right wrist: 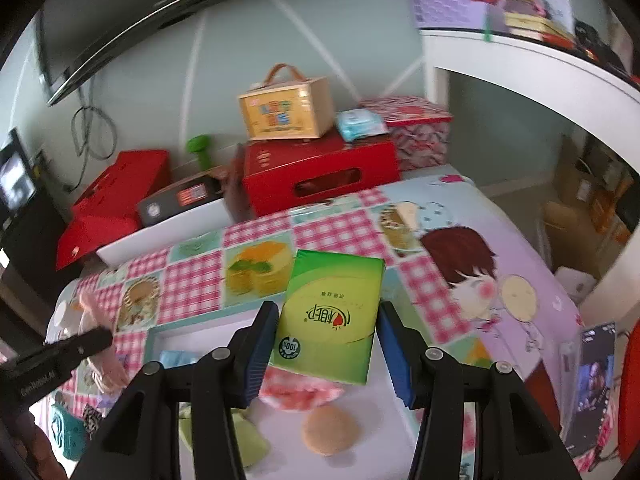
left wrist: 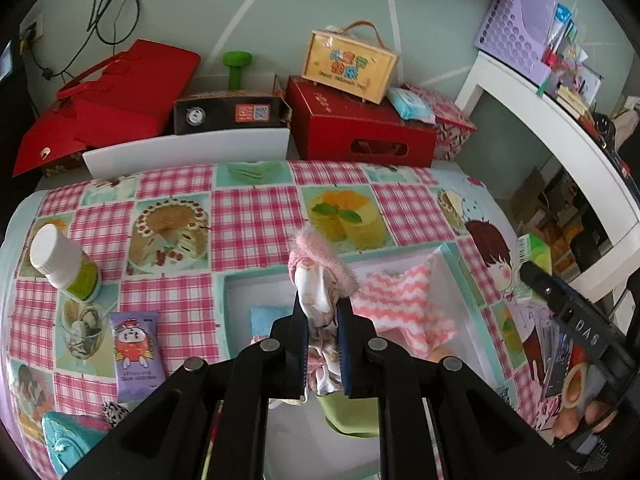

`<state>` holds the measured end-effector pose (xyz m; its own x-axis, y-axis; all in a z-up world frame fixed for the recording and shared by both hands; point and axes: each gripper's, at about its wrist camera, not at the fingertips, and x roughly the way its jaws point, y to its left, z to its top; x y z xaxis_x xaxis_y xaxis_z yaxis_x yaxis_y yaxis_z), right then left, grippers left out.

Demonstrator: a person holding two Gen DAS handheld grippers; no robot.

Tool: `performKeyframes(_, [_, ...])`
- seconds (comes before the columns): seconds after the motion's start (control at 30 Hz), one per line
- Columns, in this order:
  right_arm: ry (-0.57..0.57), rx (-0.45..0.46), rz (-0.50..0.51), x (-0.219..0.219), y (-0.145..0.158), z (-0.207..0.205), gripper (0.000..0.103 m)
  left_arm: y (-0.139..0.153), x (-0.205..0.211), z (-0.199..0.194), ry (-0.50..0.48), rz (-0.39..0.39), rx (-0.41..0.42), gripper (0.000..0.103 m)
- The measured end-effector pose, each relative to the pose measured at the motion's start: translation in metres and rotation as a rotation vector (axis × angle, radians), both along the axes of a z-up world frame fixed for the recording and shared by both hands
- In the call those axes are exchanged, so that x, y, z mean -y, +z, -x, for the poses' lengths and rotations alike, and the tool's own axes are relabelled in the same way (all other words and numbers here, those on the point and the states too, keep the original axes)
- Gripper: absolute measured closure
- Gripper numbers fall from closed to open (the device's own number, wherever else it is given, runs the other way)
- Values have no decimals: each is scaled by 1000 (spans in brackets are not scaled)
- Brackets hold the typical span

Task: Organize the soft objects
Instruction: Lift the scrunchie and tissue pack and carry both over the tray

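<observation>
My left gripper (left wrist: 322, 316) is shut on a soft cloth doll with a pink fuzzy hat (left wrist: 320, 268), held above the white box with teal rim (left wrist: 236, 280). In the box lie a pink-and-white zigzag cloth (left wrist: 404, 304), a blue piece (left wrist: 266, 318) and a green cloth (left wrist: 352, 412). My right gripper (right wrist: 328, 332) is shut on a green tissue pack (right wrist: 332, 316), held above the same box (right wrist: 154, 338); a tan round puff (right wrist: 330, 430), the pink cloth (right wrist: 298, 392) and a green cloth (right wrist: 248, 440) lie below it. The left gripper and doll show at the left edge (right wrist: 86, 340).
On the chequered tablecloth (left wrist: 248, 216) stand a white-capped bottle (left wrist: 64, 264), a purple snack packet (left wrist: 134, 354) and a teal object (left wrist: 68, 440). Red boxes (left wrist: 360, 128), a yellow case (left wrist: 350, 62) and a green dumbbell (left wrist: 236, 70) sit behind. A white shelf (left wrist: 560, 128) is at the right.
</observation>
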<state>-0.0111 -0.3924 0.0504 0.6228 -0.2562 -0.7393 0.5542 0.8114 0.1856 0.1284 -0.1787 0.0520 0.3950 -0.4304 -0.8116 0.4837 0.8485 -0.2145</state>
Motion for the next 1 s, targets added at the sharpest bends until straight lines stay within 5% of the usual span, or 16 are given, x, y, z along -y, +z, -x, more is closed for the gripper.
performKeyframes(0.63, [29,-177,-89,5,-68,-33,49,-49,27,-12,-18,-71,-81,90])
performKeyframes(1.0, [61,-225,-100,0,-82,-46,49,-73,32,-21,-6,-101,-139,90])
